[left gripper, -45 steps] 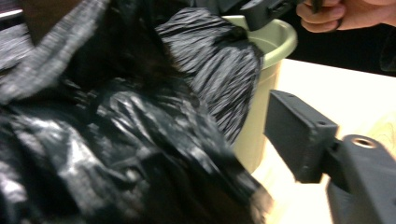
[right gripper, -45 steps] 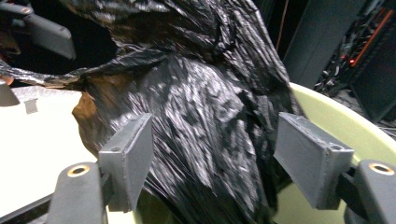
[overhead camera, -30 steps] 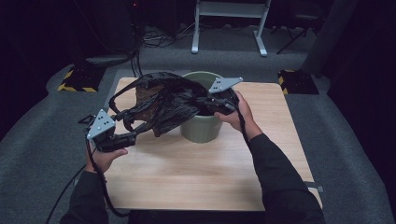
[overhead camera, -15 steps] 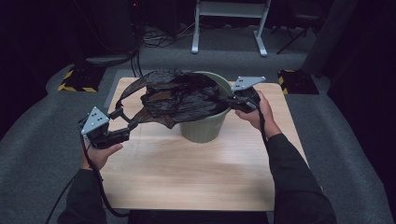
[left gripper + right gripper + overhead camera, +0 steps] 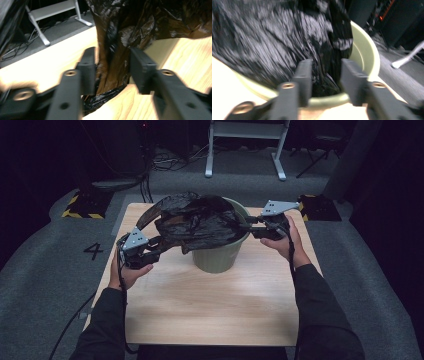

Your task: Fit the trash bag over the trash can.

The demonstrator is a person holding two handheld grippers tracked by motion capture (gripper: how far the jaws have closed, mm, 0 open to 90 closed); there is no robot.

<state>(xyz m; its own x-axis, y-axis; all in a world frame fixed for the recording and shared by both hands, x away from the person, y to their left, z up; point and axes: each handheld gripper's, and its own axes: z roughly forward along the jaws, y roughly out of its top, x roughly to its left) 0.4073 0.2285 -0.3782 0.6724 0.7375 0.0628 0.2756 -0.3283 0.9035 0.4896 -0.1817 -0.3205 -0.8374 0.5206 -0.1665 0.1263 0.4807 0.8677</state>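
Bucket mouth: blocked — black bag [image 5: 200,222] draped across the green bucket [image 5: 220,255].
Near surface [image 5: 210,310]: bare wood, free to cross.
Left of bucket: bag's tail hangs low — in the way.

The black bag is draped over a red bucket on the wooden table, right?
Not quite: the bucket is pale green, not red, as the high view shows. The black bag is indeed draped over it on the wooden table.
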